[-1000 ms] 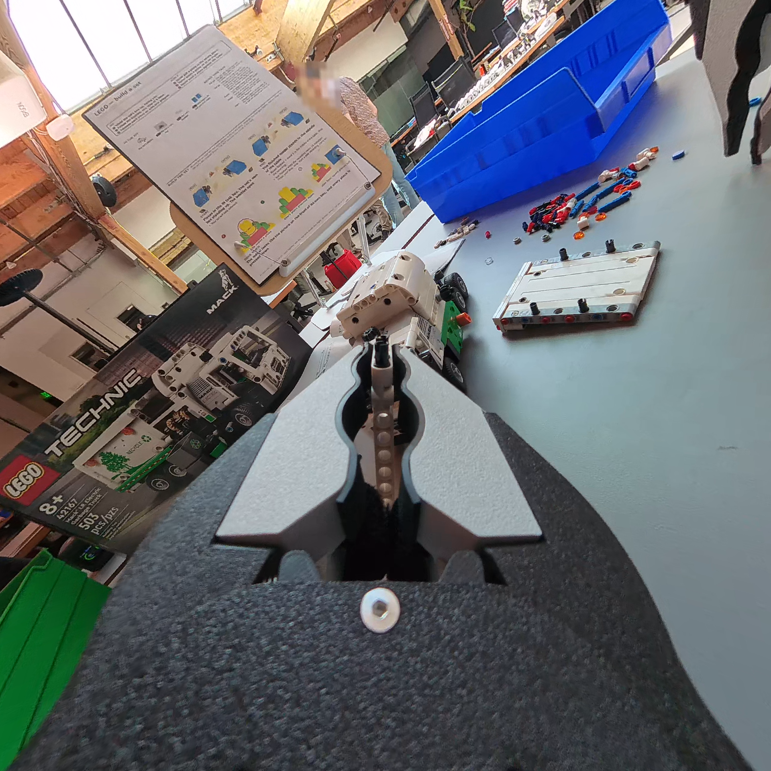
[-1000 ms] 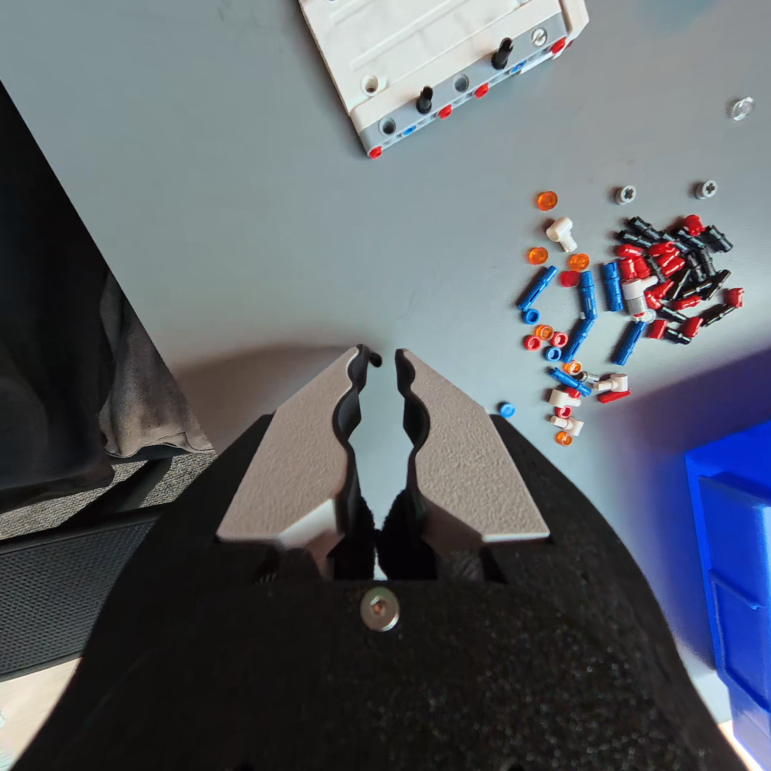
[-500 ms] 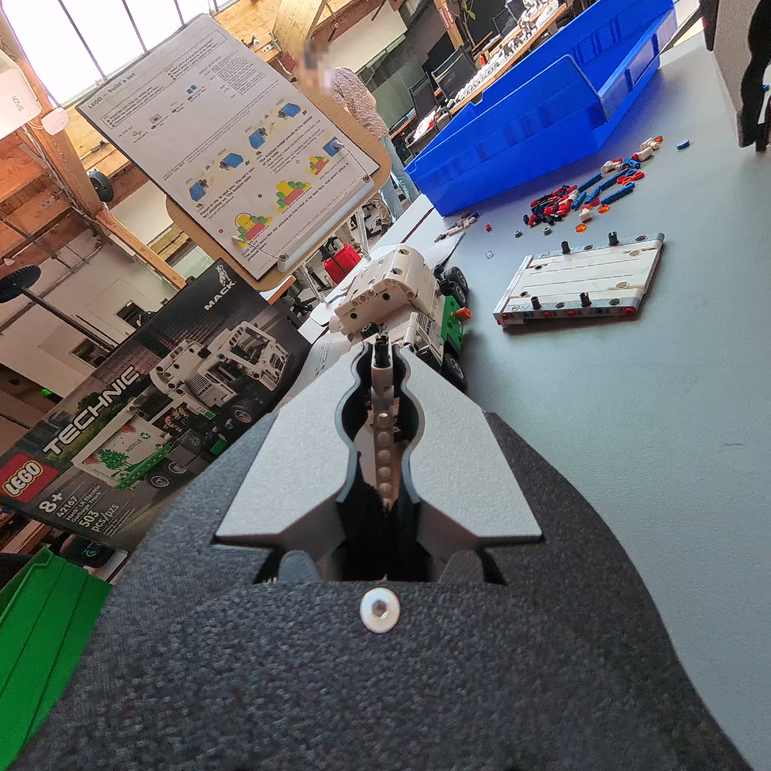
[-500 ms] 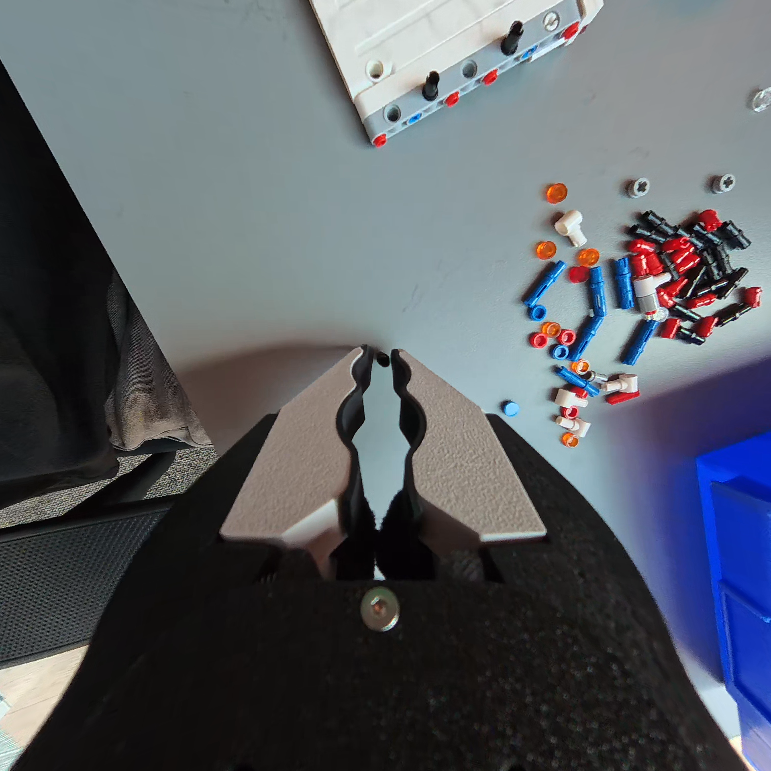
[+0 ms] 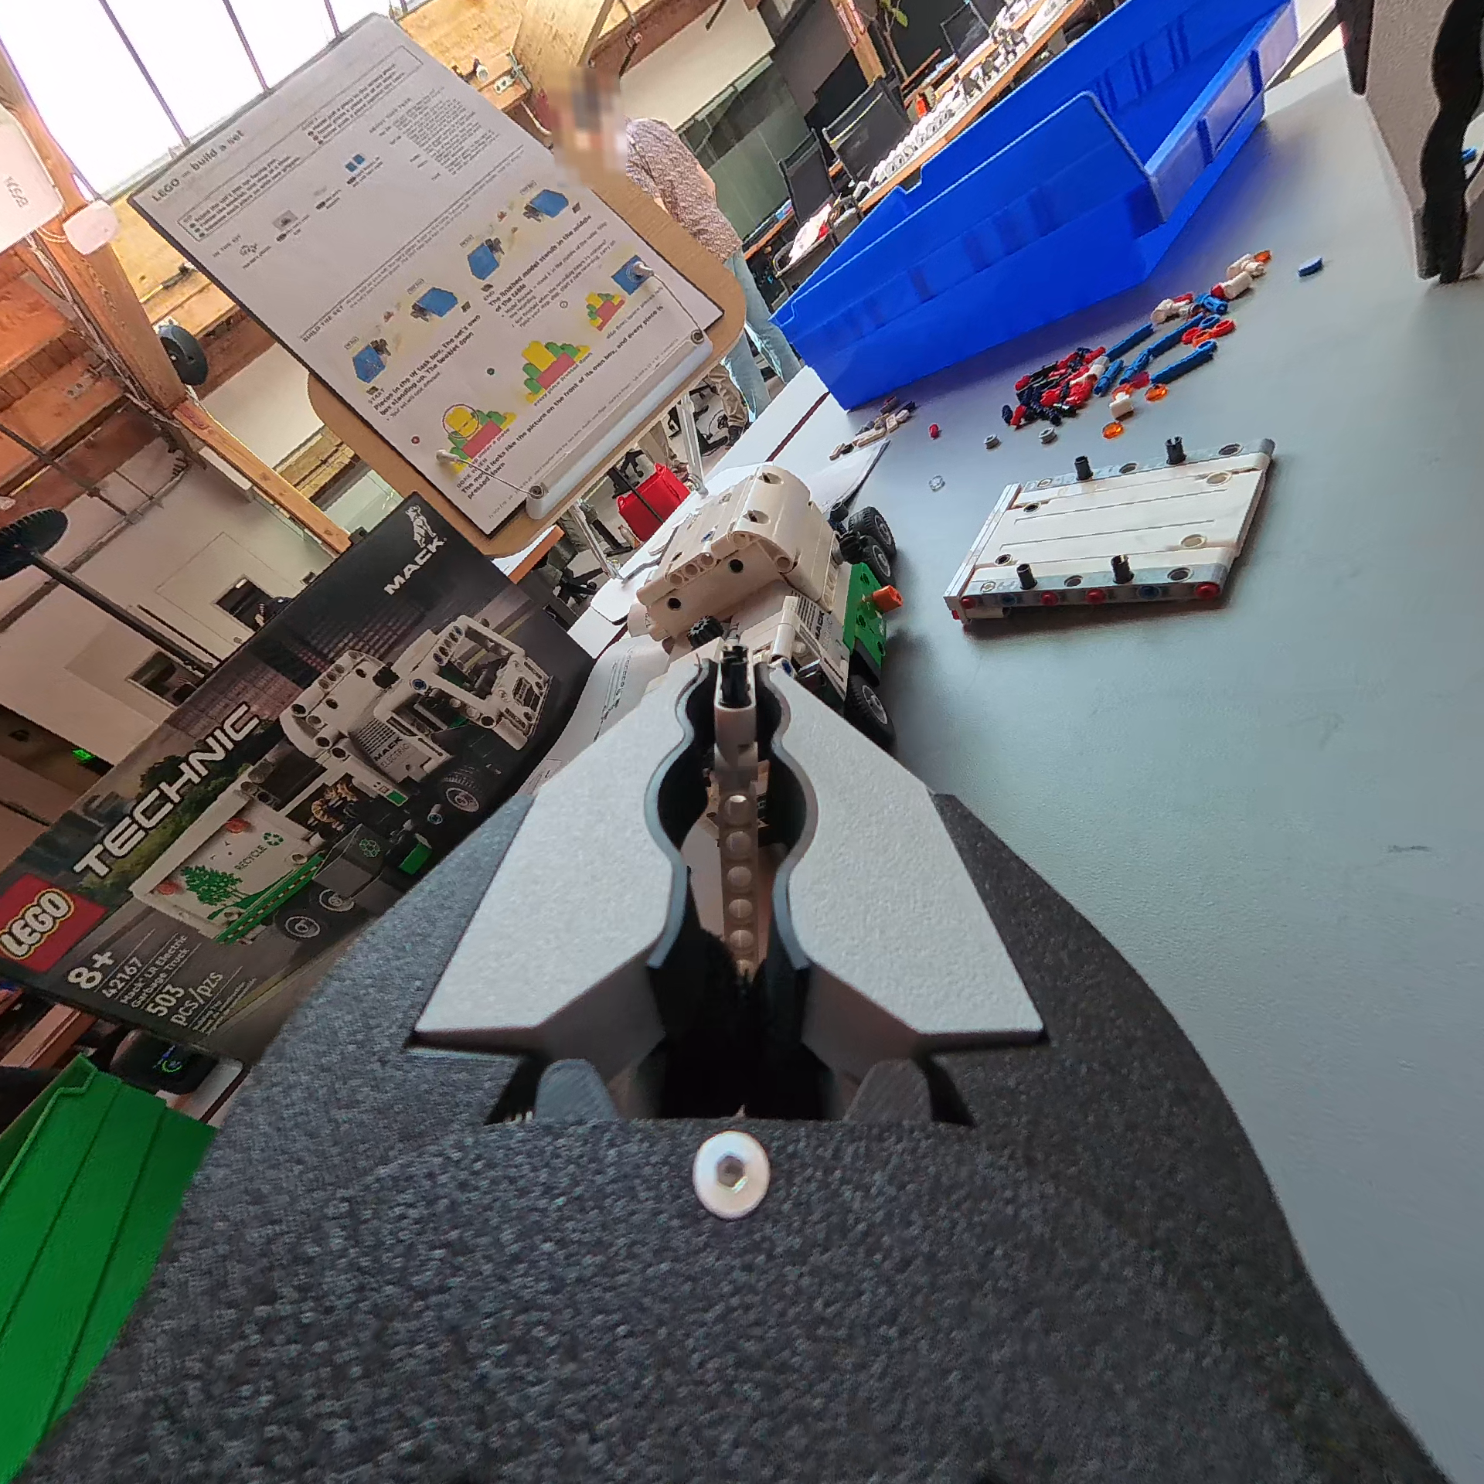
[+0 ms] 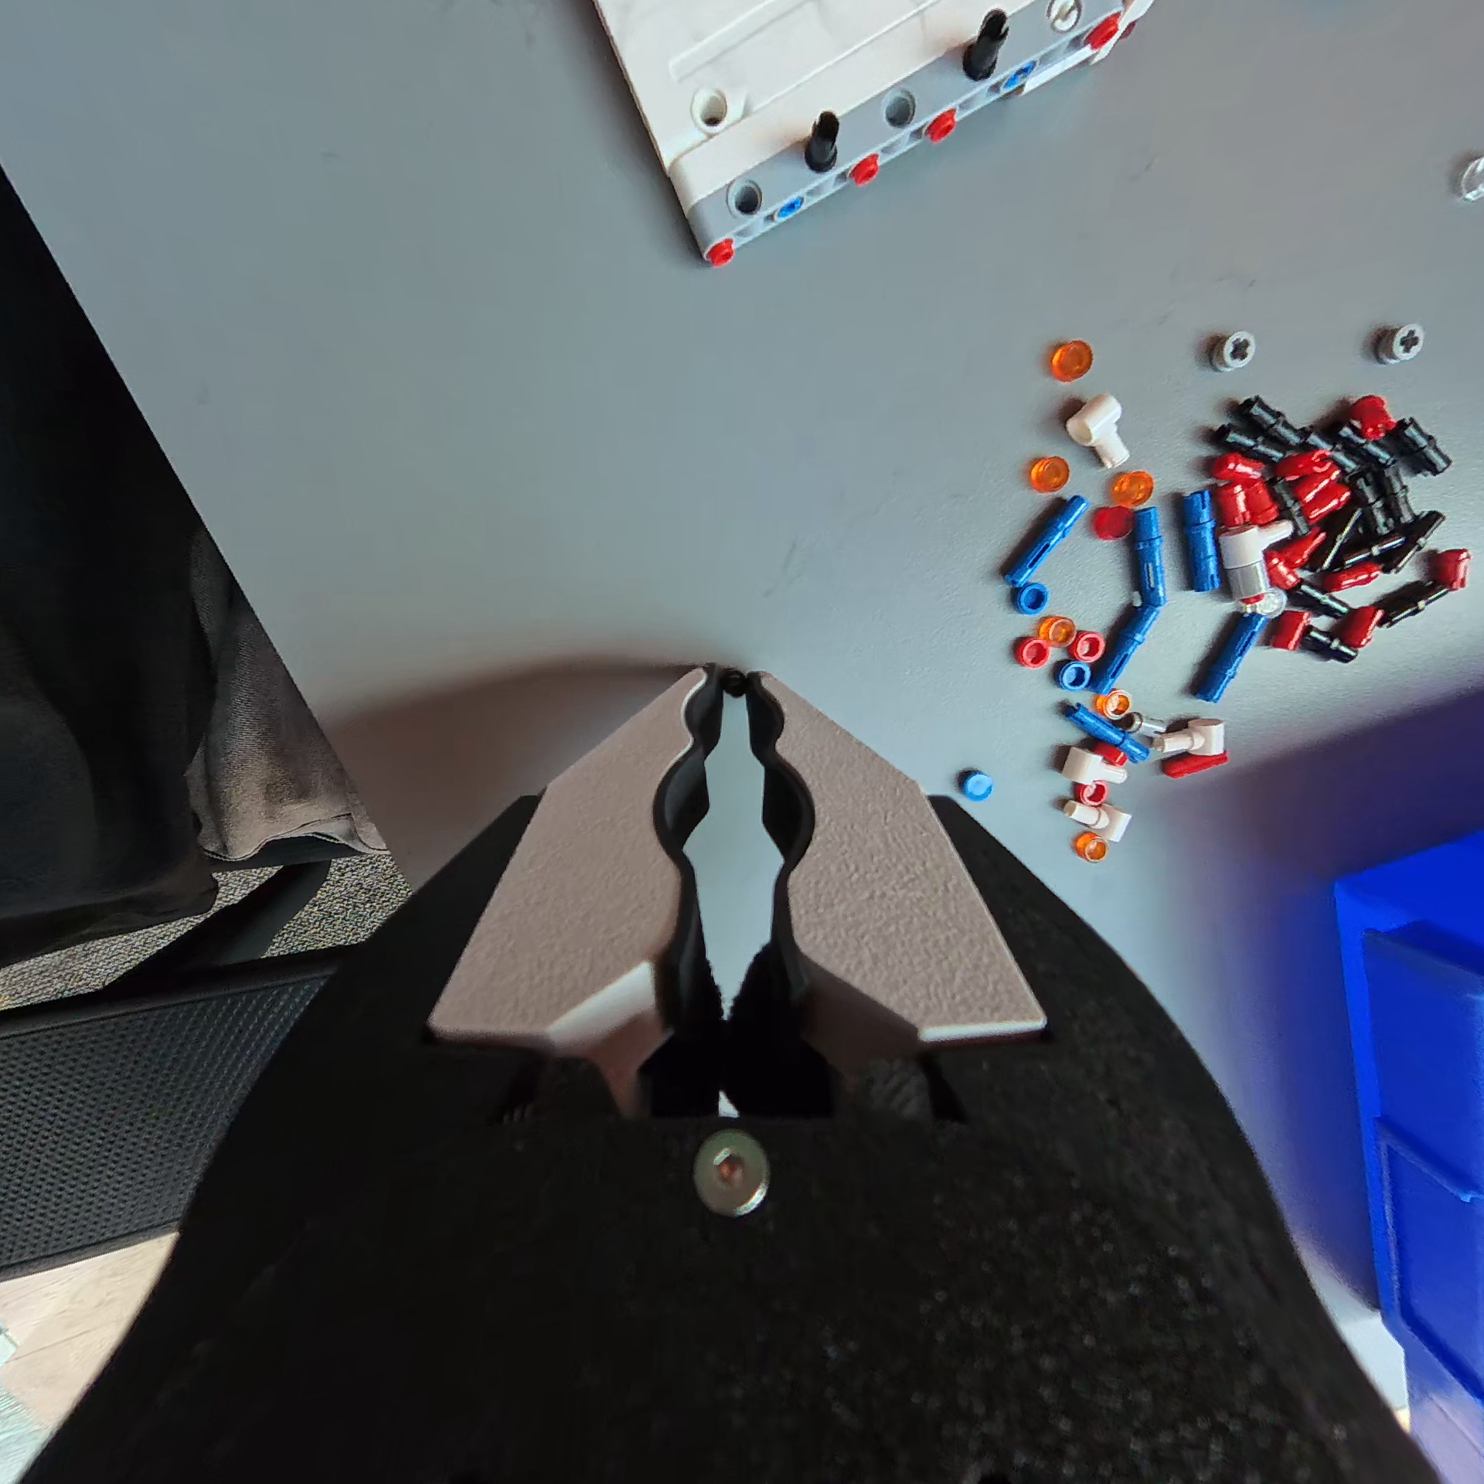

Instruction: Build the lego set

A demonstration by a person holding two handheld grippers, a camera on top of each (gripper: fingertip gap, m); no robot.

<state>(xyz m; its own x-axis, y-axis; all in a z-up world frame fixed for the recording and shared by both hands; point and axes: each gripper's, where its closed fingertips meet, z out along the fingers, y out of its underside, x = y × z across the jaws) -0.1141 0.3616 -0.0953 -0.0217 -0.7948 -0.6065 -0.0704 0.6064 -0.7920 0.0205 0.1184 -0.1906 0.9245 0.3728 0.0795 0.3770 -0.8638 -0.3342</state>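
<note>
The left gripper [image 5: 735,682] reaches level toward the toy truck [image 5: 771,578], jaws clamping a pale studded beam [image 5: 737,803]; the right gripper [image 6: 732,682] points down at the bench [image 6: 482,361], jaws pinching a small black pin [image 6: 732,682].

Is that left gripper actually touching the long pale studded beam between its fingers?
Touching. The left wrist view shows the left gripper shut on the pale beam, with both fingers pressed against its sides.

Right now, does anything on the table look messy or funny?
Yes. Lots of little red, blue, black and orange pieces lie scattered loose on the grey table, beside the blue bin, not in it. The toy truck's white cab looks tipped.
</note>
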